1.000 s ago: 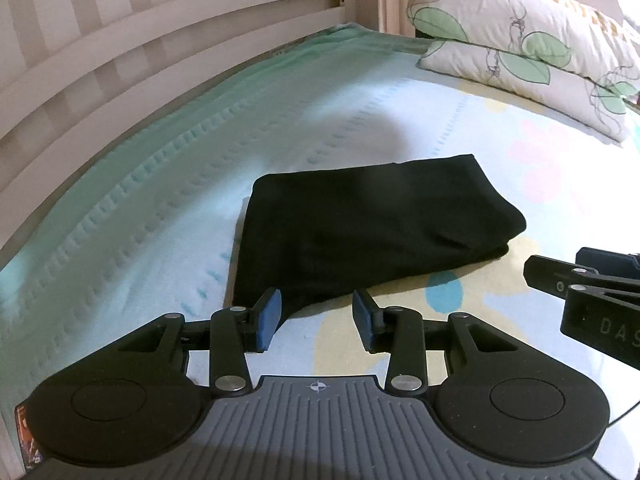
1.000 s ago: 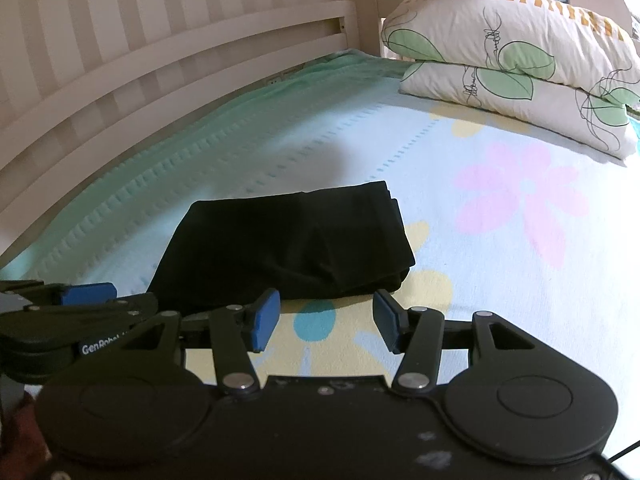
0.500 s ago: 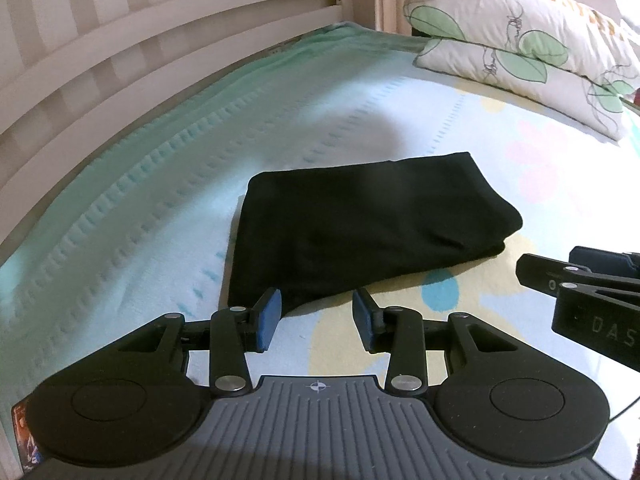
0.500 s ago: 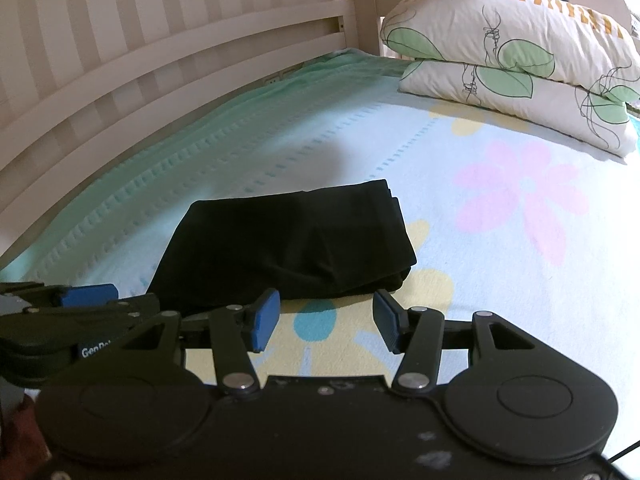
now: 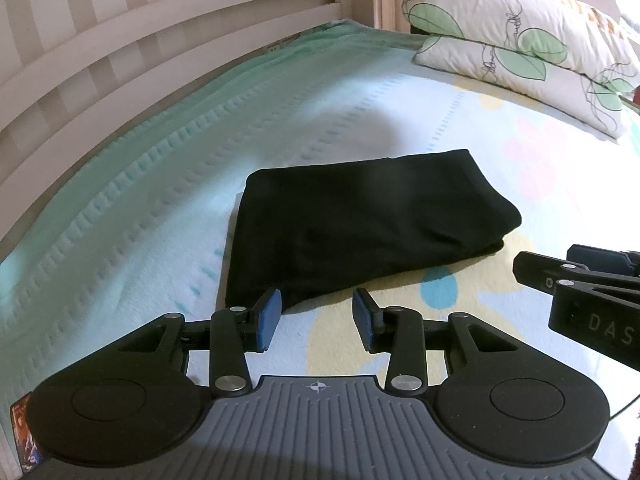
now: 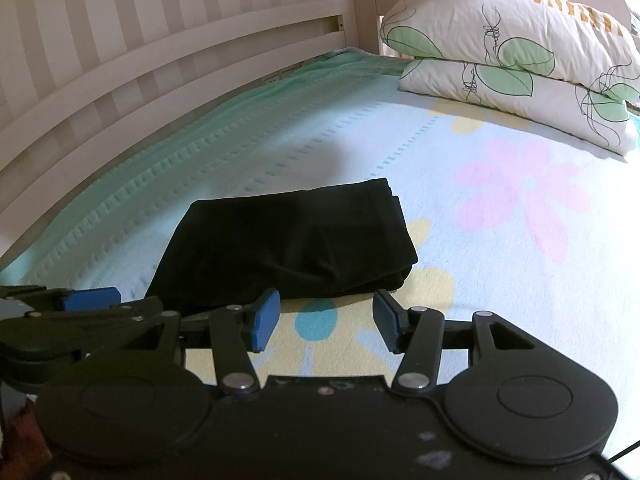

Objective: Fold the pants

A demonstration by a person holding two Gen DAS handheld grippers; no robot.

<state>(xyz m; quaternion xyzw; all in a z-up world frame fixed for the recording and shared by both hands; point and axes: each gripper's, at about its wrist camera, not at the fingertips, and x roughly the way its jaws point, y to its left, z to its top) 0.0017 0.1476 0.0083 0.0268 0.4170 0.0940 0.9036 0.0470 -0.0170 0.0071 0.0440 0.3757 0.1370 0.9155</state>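
Beside the folded black pants [image 5: 360, 220], the right tool [image 5: 576, 276] reads "DAS".

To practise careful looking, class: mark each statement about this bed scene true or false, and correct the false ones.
1. The black pants lie folded on the bed sheet. True.
2. The left gripper grips the pants. False: its fingers are apart, with nothing between them.
3. Two pillows are stacked beyond the pants. True.
4. The right gripper is shut. False: its fingers stand open.
5. The pillows have a leaf print. True.
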